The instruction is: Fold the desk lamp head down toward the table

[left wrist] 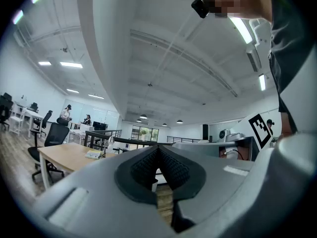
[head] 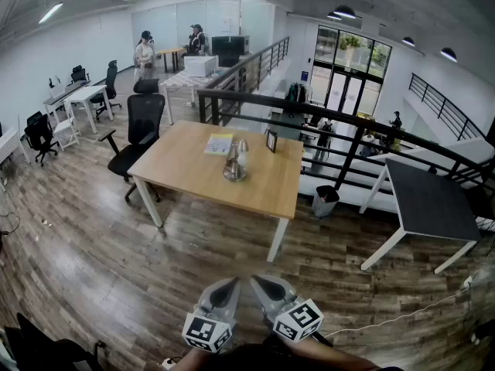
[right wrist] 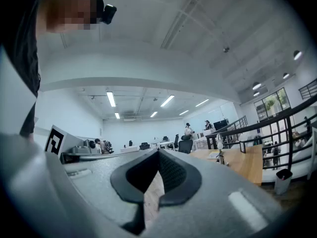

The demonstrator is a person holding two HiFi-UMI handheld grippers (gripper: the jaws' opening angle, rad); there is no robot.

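Brown wood planks cover the floor [head: 93,253] of a big bright office in the head view. On it stands a table [head: 193,172] with a smooth pale wood top and white legs. The desk lamp [head: 236,161] stands near the middle of this table. It is small, shiny and silver-white, and it is well apart from both grippers. Near it lie a yellow booklet [head: 219,143] and a small dark picture frame [head: 271,141]. Any print on them is too small to read. A black office chair [head: 143,126] sits by the table's left side, and a dark flat table [head: 429,199] stands off to the right. At the bottom, the left gripper [head: 226,287] and the right gripper [head: 264,286] are side by side. They are grey and pointed. Each has a cube [head: 207,332] with black-and-white square marks and no letters. In the left gripper view the smooth grey jaws have black bumpy pads [left wrist: 143,168]. Their tips are pressed together with nothing between them. The lamp shows tiny on the far table at the left. In the right gripper view the jaws are clenched the same way, with tips touching and nothing held. Only floor planks show through the gap lower down. The lamp is far off on the table at the right.
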